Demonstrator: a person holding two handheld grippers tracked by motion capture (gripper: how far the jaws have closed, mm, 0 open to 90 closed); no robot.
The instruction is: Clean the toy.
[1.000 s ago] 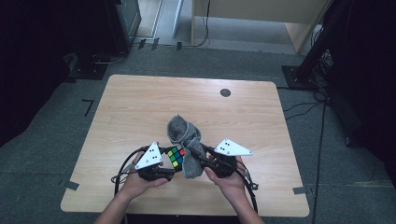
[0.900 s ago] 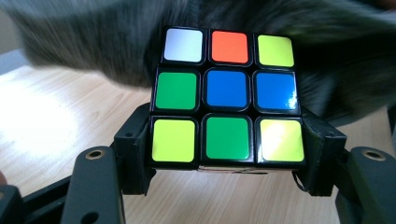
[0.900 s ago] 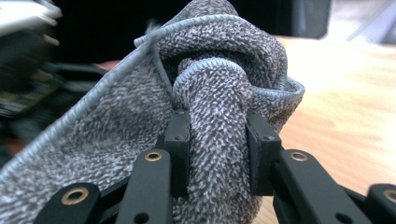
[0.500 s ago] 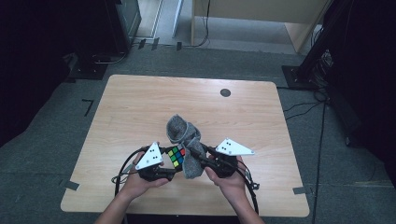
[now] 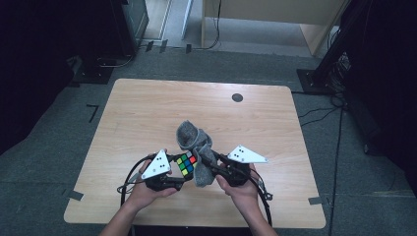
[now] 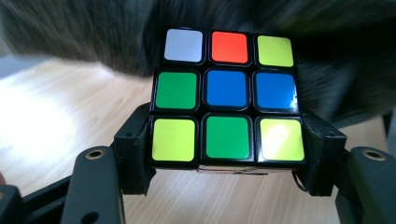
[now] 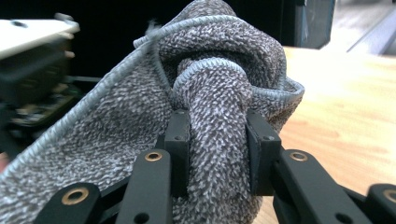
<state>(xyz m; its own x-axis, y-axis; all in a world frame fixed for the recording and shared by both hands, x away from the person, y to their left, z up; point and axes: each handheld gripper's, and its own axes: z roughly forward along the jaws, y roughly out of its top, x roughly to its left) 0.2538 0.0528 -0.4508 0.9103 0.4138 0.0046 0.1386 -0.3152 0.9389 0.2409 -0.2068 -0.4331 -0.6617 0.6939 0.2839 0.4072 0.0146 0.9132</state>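
Observation:
A colour cube (image 5: 186, 164) (image 6: 226, 100) is clamped between the jaws of my left gripper (image 5: 183, 169) (image 6: 226, 158), held just above the near middle of the table. Its visible face carries green, blue, yellow, red and white stickers. A grey knitted cloth (image 5: 193, 138) (image 7: 205, 102) is bunched up right beside the cube. My right gripper (image 5: 205, 169) (image 7: 217, 154) is shut on a rolled fold of that cloth, pads pressing it from both sides. The cloth hangs behind the cube in the left gripper view.
The wooden table (image 5: 147, 113) stretches away beyond the hands, with a small dark round hole (image 5: 237, 97) near its far edge. Black cables (image 5: 129, 177) loop from the grippers along the near edge. Dark stands and a wooden cabinet (image 5: 275, 14) stand on the floor beyond.
The cloth's upper bunch has shifted slightly in the right gripper's hold; both hands stay nearly in place with the cube and cloth close together.

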